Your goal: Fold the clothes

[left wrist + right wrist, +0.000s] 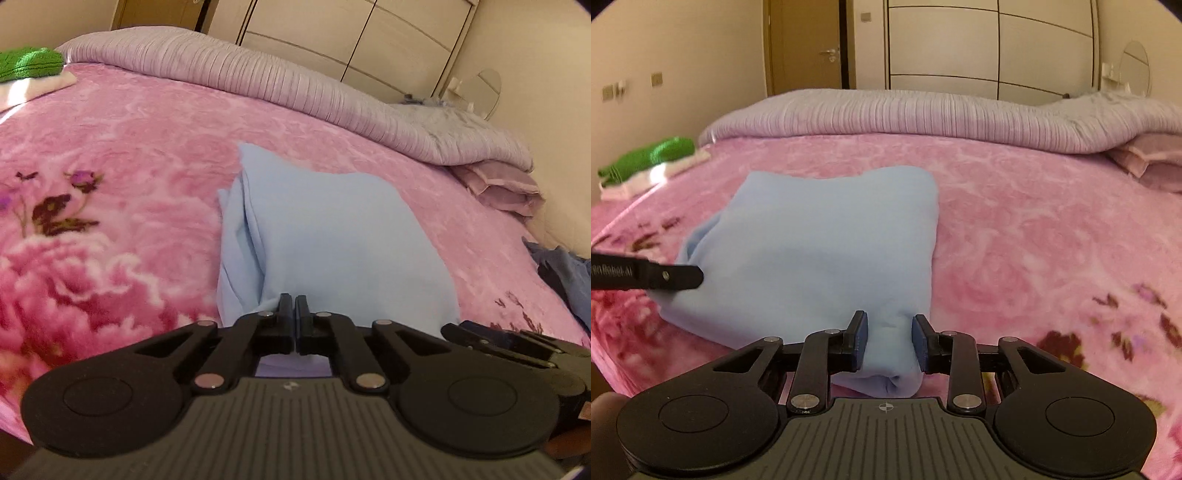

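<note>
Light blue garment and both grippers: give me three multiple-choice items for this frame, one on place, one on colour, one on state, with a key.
1. Where does the green folded item lie?
A. far left of the bed
B. on the blue garment
C. between the right fingers

2. What colour is the blanket under the light blue garment?
A. grey
B. pink floral
C. white

3. How do the left gripper fingers stand?
A. wide apart
B. out of view
C. closed on the garment's edge

Key: 1 A, it sits atop a white piece at the bed's far left; 2 B, pink with flowers; 3 C, the fingers meet on fabric, while the right gripper straddles a fold, open.
</note>
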Tool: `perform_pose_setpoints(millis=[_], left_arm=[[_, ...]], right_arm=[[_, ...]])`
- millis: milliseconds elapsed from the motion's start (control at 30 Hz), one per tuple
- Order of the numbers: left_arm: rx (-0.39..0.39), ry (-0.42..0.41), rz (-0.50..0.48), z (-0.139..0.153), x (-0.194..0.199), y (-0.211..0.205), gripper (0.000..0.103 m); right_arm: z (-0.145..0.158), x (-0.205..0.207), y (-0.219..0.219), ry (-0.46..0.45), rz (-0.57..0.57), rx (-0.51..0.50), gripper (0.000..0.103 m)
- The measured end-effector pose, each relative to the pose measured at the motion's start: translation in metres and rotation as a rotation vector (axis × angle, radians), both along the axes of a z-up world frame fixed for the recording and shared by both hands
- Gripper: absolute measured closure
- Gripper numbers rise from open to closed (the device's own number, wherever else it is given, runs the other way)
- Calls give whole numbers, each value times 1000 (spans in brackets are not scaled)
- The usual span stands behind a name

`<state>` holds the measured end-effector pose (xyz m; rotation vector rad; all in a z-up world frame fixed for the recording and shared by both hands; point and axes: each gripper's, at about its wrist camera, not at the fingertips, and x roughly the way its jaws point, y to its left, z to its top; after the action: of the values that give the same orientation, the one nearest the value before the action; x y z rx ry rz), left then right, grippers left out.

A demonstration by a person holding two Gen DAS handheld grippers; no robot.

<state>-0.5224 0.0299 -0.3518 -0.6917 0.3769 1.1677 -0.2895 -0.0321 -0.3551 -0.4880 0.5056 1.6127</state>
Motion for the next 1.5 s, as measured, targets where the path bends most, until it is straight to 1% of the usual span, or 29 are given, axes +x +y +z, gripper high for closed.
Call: perform_pose_setpoints(millis=[67, 100, 200, 267, 300, 367, 400, 467, 567, 600, 667, 700, 800, 833, 867, 900, 1000, 1100, 1367, 1500], left_arm=[[-2, 17, 12, 12, 2, -5, 101], [10, 15, 11, 19, 2, -10, 100], [49, -6, 11, 33, 2, -26, 99], [28, 18, 6, 25, 7, -28, 99], [5, 36, 13, 16, 9, -25, 99], [1, 38, 30, 5, 9, -22, 100], [-7, 29, 39, 7, 7, -22, 100], [-23, 24, 57, 14, 6, -24, 100], [-50, 44, 80, 26, 8, -35, 100], [-60, 61, 85, 28, 10, -40, 96], [-85, 120, 86, 31, 17, -50, 91], [-101, 145, 85, 30, 21, -55, 88], [-134, 184, 75, 31, 29, -68, 84], [-138, 193, 73, 32, 31, -73, 82], [-135, 203, 74, 35, 33, -77, 76], [-131, 214, 76, 38, 34, -81, 74], [-111, 254, 89, 48, 39, -94, 74], [-92, 269, 90, 56, 41, -105, 73], [-56, 296, 77, 71, 48, -137, 72], [-32, 305, 74, 78, 50, -151, 70]], right_arm=[[8, 7, 1, 37, -19, -18, 72], [13, 11, -1, 61, -40, -10, 72], [29, 19, -23, 63, -89, 52, 72], [24, 23, -25, 84, -79, 22, 72], [20, 24, -25, 96, -72, 3, 72], [6, 23, -18, 115, -49, -41, 72], [2, 21, -17, 104, -46, -46, 72], [9, 19, -17, 78, -53, -52, 72], [27, 19, -29, 80, -65, -62, 71], [29, 19, -32, 82, -67, -70, 71], [28, 21, -38, 103, -81, -126, 71], [25, 23, -41, 128, -97, -162, 71], [20, 31, -46, 187, -153, -247, 71], [23, 31, -50, 179, -168, -248, 71], [26, 32, -53, 171, -183, -249, 71], [29, 32, -57, 161, -196, -248, 71], [43, 28, -68, 115, -206, -222, 69], [51, 23, -78, 100, -198, -203, 66], [66, 10, -105, 103, -169, -166, 62], [73, 3, -118, 106, -143, -146, 61]])
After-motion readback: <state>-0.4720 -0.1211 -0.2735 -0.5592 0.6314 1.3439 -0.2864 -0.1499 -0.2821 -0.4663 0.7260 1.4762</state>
